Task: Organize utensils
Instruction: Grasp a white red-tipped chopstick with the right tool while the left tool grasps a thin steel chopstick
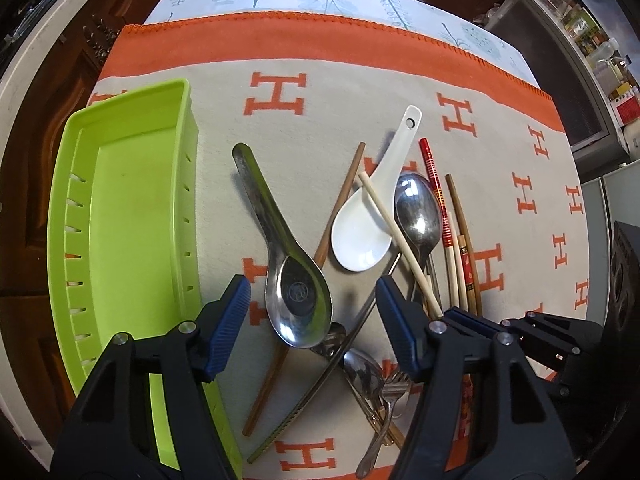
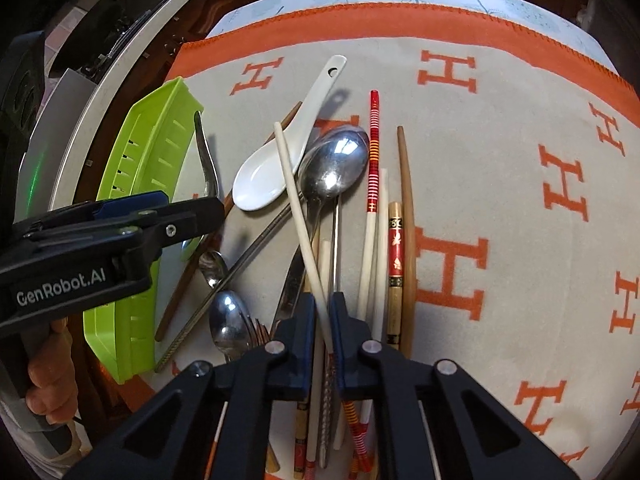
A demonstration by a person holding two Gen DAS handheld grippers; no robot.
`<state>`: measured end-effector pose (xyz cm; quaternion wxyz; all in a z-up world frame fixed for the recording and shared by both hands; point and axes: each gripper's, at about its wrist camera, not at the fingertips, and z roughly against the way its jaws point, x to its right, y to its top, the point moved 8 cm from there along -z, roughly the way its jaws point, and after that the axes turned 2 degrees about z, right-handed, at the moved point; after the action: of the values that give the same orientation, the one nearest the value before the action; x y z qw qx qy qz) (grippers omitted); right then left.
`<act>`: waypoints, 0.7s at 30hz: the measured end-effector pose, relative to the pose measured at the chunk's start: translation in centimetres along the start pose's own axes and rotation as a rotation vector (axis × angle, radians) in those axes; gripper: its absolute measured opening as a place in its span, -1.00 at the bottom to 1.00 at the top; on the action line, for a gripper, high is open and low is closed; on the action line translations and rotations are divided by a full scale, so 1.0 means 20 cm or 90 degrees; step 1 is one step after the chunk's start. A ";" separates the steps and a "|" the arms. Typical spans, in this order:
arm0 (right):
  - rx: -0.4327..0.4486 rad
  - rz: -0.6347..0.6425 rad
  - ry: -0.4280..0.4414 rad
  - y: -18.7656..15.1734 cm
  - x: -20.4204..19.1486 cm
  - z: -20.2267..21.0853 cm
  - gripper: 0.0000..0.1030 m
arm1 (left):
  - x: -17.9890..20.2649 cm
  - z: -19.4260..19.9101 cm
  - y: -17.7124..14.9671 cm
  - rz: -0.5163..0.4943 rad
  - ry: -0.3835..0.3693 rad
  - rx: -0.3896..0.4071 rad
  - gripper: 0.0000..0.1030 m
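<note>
While the right tool (image 2: 322,322) is clamping the cream chopstick (image 2: 298,200), which is running straight ahead, the left tool (image 1: 314,312) is hanging spread apart beside the green tray (image 1: 132,184).

A home dining or kitchen corner. A table carries an orange-and-grey blanket (image 1: 360,120) patterned with H letters over a leaf-print tablecloth (image 1: 320,0). At two o'clock in the left wrist view, shelves (image 1: 592,40) hold jars and bottles; dark carved wooden furniture (image 1: 80,40) stands at ten o'clock.
</note>
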<state>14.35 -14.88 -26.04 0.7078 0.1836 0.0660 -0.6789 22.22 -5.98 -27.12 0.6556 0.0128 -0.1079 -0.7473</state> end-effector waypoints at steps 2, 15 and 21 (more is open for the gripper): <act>0.007 -0.005 0.004 0.00 0.00 0.00 -0.86 | -0.01 0.00 -0.01 -0.004 0.001 0.000 0.18; 0.041 -0.064 0.075 -0.04 0.02 0.10 -0.90 | 0.01 0.06 -0.08 -0.046 -0.002 -0.005 -0.11; 0.043 -0.086 0.087 -0.06 0.06 0.12 -0.90 | 0.17 0.03 -0.11 -0.135 -0.007 -0.016 -0.56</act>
<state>12.86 -16.81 -24.33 0.6477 0.2488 0.1033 -0.7127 19.60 -8.88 -26.45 0.5724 0.0121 -0.1001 -0.8137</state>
